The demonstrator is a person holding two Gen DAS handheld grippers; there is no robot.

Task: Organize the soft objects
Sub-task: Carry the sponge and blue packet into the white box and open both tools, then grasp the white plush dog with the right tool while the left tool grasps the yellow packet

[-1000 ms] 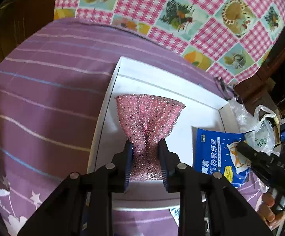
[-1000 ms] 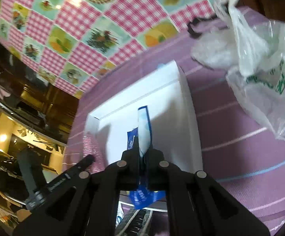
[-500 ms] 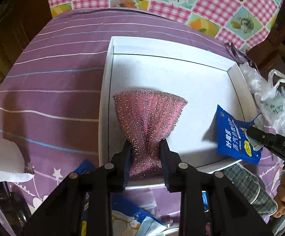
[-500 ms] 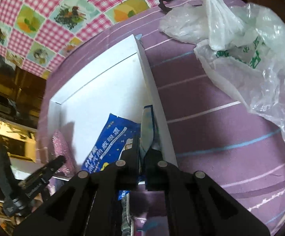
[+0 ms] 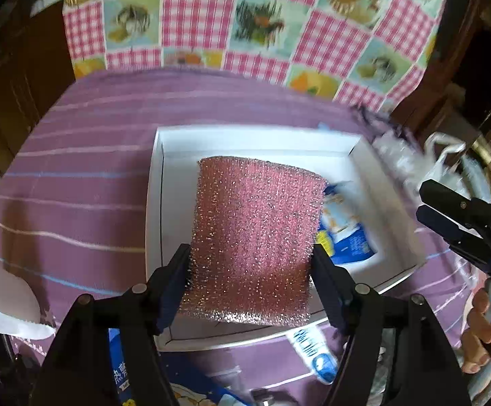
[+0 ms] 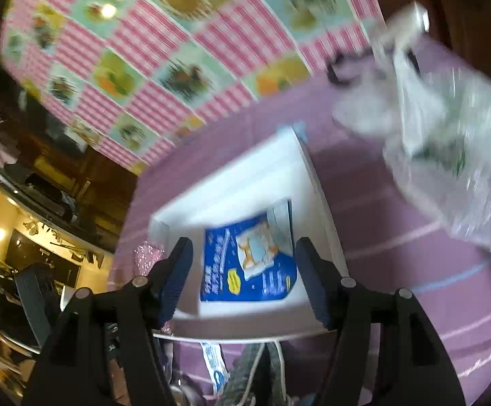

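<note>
A pink glittery scouring sponge lies flat in the white tray, spread to full width between my left gripper's open fingers, which flank its sides. A sliver of the sponge shows in the right wrist view. A blue sachet lies flat in the tray's right part; it also shows beside the sponge in the left wrist view. My right gripper is open and empty, hovering above the sachet; it shows at the right edge of the left wrist view.
The tray sits on a purple striped cloth. Crumpled plastic bags lie right of the tray. More blue sachets and a checked cloth lie near the tray's front edge. A white object sits at left. A pink checkered cloth hangs behind.
Both grippers have opened. The sponge, pinched narrow before, has spread flat in the tray. The right gripper has let the blue sachet drop flat into the tray and pulled back.
</note>
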